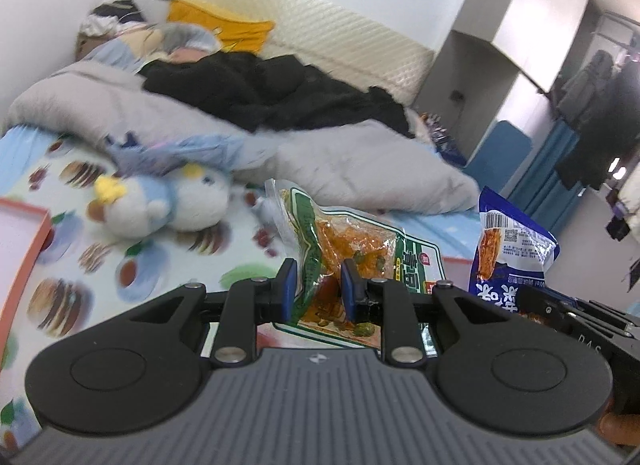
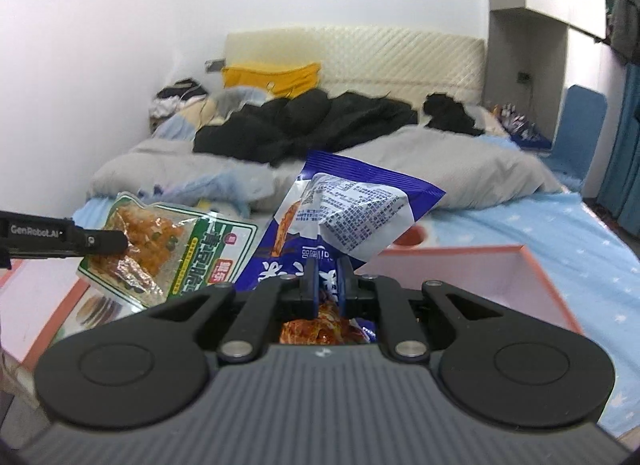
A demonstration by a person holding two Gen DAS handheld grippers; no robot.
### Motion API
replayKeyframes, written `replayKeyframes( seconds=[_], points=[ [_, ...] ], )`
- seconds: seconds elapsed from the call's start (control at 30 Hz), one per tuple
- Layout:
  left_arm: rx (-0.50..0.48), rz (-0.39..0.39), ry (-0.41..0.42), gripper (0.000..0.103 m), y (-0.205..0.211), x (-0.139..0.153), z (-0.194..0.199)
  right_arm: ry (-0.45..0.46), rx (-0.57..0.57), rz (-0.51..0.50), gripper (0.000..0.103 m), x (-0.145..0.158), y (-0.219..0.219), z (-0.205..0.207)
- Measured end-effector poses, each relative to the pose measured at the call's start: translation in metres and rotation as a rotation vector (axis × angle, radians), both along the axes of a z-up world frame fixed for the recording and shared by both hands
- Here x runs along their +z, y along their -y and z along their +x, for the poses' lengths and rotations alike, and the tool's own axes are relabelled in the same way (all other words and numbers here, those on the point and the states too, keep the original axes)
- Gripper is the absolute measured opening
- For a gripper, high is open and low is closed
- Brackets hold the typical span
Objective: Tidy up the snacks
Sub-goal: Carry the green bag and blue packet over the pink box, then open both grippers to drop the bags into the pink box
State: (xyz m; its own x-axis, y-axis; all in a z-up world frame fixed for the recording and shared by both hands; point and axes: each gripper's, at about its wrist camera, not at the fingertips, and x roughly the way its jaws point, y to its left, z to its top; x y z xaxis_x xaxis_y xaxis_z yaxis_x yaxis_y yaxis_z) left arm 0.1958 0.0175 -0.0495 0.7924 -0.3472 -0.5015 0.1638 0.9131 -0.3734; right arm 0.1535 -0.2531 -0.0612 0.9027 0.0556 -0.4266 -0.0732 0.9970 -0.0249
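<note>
My left gripper (image 1: 319, 285) is shut on a green and clear snack bag (image 1: 348, 249) filled with orange pieces, held up above the bed. That green bag (image 2: 168, 249) also shows at the left of the right wrist view, with the left gripper's finger (image 2: 100, 243) on it. My right gripper (image 2: 327, 279) is shut on a blue and white snack bag (image 2: 352, 213), which stands up in front of the camera. The blue bag (image 1: 508, 253) appears at the right of the left wrist view.
A pink box with an orange rim (image 2: 540, 265) lies on the bed below, and a second one (image 1: 28, 225) sits at the left. A plush toy (image 1: 168, 205), a grey duvet (image 1: 360, 161) and black clothes (image 1: 280, 93) lie beyond.
</note>
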Motion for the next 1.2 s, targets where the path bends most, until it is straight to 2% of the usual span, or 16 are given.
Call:
replayKeyframes(
  seconds=[0.23,0.4,0.77,1.0,1.2],
  points=[
    [-0.069,-0.013,0.038,0.027,0.038,0.018,0.018,0.028,-0.060,0.010,0.012,0.013,0.034,-0.002],
    [-0.132,-0.011,0.016,0.027,0.078,0.011,0.039,0.008,-0.117,0.013,0.012,0.004,0.064,0.006],
    [-0.274,0.083,-0.107,0.027,0.183,-0.051,0.104,-0.135,-0.228,0.078,0.012,-0.059,0.135,0.046],
    [-0.330,0.142,-0.200,0.027,0.222,-0.101,0.136,-0.245,-0.251,0.105,0.012,-0.105,0.162,0.068],
    [-0.347,0.180,-0.257,0.027,0.235,-0.129,0.144,-0.336,-0.250,0.129,0.014,-0.138,0.175,0.079]
  ],
)
